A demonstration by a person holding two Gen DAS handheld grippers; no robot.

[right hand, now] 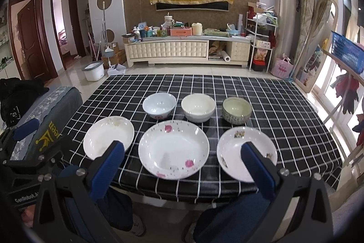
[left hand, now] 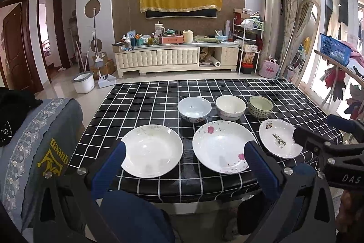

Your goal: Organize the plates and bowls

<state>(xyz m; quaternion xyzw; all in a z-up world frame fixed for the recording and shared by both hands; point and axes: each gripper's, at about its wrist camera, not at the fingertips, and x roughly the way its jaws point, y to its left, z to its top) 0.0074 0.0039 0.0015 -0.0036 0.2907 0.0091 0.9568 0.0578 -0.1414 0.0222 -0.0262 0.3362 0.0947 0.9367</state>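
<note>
Black checked table (left hand: 141,92) in a busy living room, dishes set out.
Three plates (right hand: 174,148) sit near me, three bowls (right hand: 198,107) behind them. My left gripper (left hand: 185,159) and right gripper (right hand: 183,157) are wide open, holding nothing. If I pinch a smooth rim badly, it could slip and break.

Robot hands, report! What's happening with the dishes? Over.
Left gripper open, right gripper open, both empty. Three plates, three bowls unstacked on table. Nothing blocking.

On the table (right hand: 284,106), you face three bowls (right hand: 198,107) in a row behind three plates (right hand: 173,149).
</note>
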